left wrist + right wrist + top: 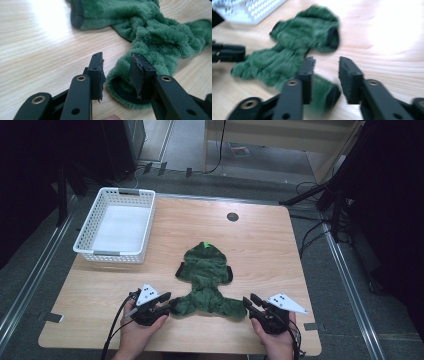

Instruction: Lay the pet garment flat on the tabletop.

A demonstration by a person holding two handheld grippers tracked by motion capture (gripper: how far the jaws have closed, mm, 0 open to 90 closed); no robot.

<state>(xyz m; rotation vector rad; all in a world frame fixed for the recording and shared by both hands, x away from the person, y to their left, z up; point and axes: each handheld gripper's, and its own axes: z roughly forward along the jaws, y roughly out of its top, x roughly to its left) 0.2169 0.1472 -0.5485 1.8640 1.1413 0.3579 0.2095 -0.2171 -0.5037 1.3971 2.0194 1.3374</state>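
I am holding the left hand-held gripper (167, 304) and right hand-held gripper (248, 304) spread, gripping nothing, flanking the green plush garment (206, 280) lying mid-worktop (260, 240); probably soft, light, floppy, so pinching its cuffs looks best.

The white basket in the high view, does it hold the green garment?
No, the white basket is empty at the table's far left, while the green garment lies spread on the table.

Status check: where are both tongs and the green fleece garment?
Left tongs open, straddling the fuzzy green fleece garment cuff. Right tongs open at the other cuff, no grip. White plastic basket far left; nothing blocking.
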